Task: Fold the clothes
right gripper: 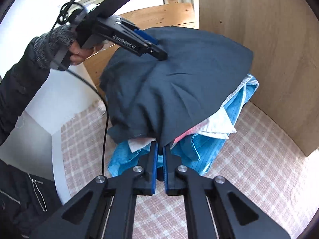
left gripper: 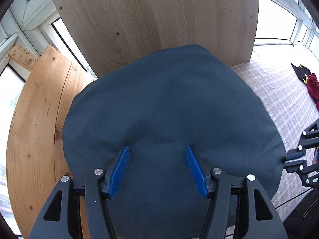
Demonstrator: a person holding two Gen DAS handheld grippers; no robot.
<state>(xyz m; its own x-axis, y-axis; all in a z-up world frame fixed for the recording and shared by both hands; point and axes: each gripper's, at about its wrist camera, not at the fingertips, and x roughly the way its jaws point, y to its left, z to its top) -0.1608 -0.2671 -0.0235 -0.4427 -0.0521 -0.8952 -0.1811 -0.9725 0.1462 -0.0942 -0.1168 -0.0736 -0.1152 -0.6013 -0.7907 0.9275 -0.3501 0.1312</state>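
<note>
the dark blue garment (right gripper: 175,75) is lying on top of a pile of clothes, covering a bright blue cloth (right gripper: 201,151) and a white cloth (right gripper: 217,123). the pile is sitting on the checked pink and white cover (right gripper: 249,169), right next to the pale wooden panel (right gripper: 269,49) standing behind it. the right claw (right gripper: 160,149) is squeezing tight on the near edge of the dark blue garment, with the cloth pinched between its blue pads. the left claw (left gripper: 157,150) is standing wide, holding nothing, and its black tips are pressing down on top of the garment. a hand (right gripper: 78,52) in a grey knit cuff is holding the left claw. a red and black cloth (left gripper: 308,81) is lying well apart on the cover.
</note>
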